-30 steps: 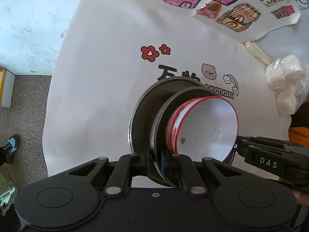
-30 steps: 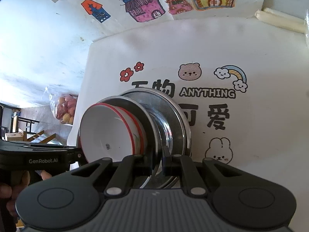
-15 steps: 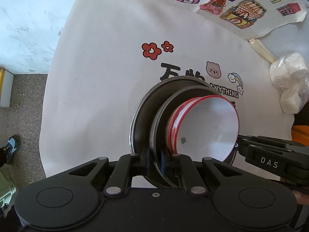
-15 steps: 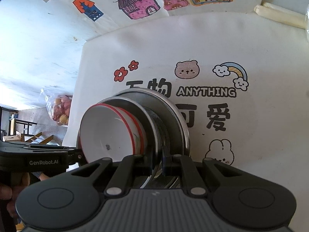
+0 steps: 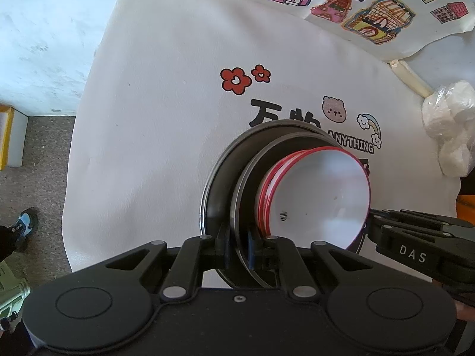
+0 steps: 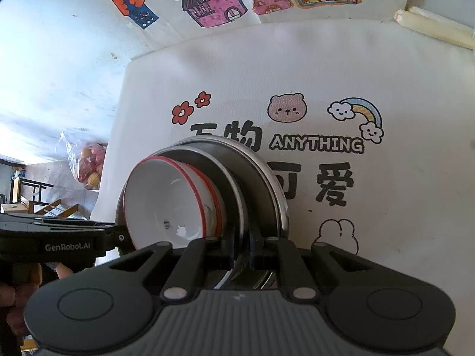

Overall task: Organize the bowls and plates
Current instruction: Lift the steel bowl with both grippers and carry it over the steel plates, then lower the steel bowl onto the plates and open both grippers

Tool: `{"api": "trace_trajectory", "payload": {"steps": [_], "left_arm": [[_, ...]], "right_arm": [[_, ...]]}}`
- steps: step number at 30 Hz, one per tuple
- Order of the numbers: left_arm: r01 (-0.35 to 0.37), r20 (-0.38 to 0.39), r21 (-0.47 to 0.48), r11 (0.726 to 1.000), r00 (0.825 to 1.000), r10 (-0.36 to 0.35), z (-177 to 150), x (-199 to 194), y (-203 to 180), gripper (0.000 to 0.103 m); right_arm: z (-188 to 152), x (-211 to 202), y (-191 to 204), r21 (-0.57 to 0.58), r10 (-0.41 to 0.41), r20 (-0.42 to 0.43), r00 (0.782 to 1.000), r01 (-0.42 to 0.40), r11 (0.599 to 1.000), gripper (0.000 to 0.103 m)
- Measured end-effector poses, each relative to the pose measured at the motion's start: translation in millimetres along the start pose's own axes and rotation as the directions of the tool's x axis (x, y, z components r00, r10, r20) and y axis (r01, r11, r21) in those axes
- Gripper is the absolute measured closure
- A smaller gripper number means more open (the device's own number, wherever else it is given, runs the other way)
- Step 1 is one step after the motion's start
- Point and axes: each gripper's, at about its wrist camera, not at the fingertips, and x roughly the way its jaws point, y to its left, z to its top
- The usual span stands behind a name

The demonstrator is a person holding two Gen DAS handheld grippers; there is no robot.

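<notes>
In the left wrist view, our left gripper (image 5: pixel 237 250) has its fingers clamped on the rim of the metal plate (image 5: pixel 246 184), which carries two red-rimmed bowls (image 5: pixel 320 192) above the white cloth (image 5: pixel 154 118) on the tabletop. Since a second ago the printed flowers have slid slightly lower, so the stack seems barely shifted.

In the right wrist view, our right gripper (image 6: pixel 240 252) pinches the same plate's opposite edge. The cloth lettering sits marginally lower than before. We judge the stack is being carried, not yet set down.

Two white, red-rimmed bowls (image 5: pixel 320 192) sit nested inside two stacked metal plates (image 5: pixel 237 184); the whole stack is tilted above the table (image 5: pixel 166 95).
</notes>
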Motion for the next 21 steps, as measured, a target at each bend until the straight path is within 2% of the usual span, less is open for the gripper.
{"api": "trace_trajectory", "payload": {"steps": [21], "left_arm": [[-0.093,0.032,0.029,0.995,0.995,0.092,-5.1,-2.4,-12.7,0.09]], "right_arm": [[-3.5,-1.7,3.3,-0.059,-0.01,0.036,0.999,0.012,0.998,0.09]]}}
